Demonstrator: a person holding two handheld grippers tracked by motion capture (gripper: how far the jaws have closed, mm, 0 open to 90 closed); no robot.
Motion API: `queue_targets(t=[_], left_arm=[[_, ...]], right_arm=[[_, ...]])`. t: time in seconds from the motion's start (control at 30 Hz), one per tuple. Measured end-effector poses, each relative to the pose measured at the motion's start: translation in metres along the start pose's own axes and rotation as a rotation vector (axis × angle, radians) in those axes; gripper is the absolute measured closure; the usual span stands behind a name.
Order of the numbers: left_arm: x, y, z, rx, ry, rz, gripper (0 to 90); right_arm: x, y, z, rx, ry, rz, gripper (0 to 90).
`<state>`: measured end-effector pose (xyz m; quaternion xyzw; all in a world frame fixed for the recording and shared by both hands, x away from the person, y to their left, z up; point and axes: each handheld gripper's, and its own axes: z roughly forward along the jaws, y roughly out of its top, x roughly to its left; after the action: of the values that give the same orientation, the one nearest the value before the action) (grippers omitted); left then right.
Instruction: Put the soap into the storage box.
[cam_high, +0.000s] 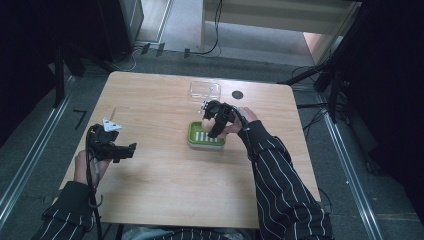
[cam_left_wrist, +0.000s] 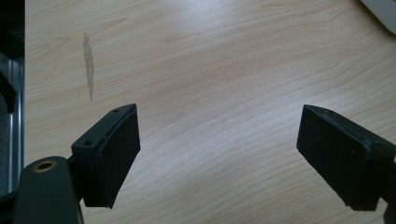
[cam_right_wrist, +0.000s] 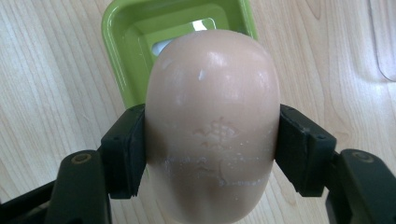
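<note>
A pale pink bar of soap is clamped between the two black jaws of my right gripper, which is shut on it. Directly beneath it lies a green soap dish with a white slotted insert. In the high view the right gripper hovers over the green dish at the table's middle, and the soap peeks out beside it. My left gripper rests at the table's left side; in its own view the left gripper has its jaws wide apart, open, over bare wood.
A clear plastic lid or tray lies behind the dish, with a small black disc to its right. The wooden table is surrounded by dark stands, cables and floor rails.
</note>
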<state>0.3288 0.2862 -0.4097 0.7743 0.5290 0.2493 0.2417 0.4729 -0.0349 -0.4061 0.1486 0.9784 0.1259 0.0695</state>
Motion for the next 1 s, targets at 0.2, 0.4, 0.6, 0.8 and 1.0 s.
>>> queue_targets(t=[0.2, 0.4, 0.6, 0.8, 1.0], left_arm=[[0.000, 0.000, 0.000, -0.001, 0.000, -0.002, 14.3], [0.000, 0.000, 0.000, -0.001, 0.000, -0.002, 14.3], [0.000, 0.000, 0.000, -0.001, -0.002, -0.002, 14.3], [0.001, 0.000, 0.000, 0.001, -0.001, -0.001, 14.3], [0.001, -0.001, 0.000, 0.001, -0.001, -0.001, 14.3]], right_arm=[[0.000, 0.003, 0.004, 0.003, 0.004, -0.016, 33.4], [0.000, 0.006, 0.007, -0.001, 0.007, -0.025, 33.4], [-0.001, 0.009, 0.012, -0.003, 0.006, -0.043, 33.4], [0.000, 0.011, 0.018, 0.002, 0.019, -0.047, 33.4], [-0.001, 0.012, 0.022, -0.005, 0.024, -0.075, 33.4]])
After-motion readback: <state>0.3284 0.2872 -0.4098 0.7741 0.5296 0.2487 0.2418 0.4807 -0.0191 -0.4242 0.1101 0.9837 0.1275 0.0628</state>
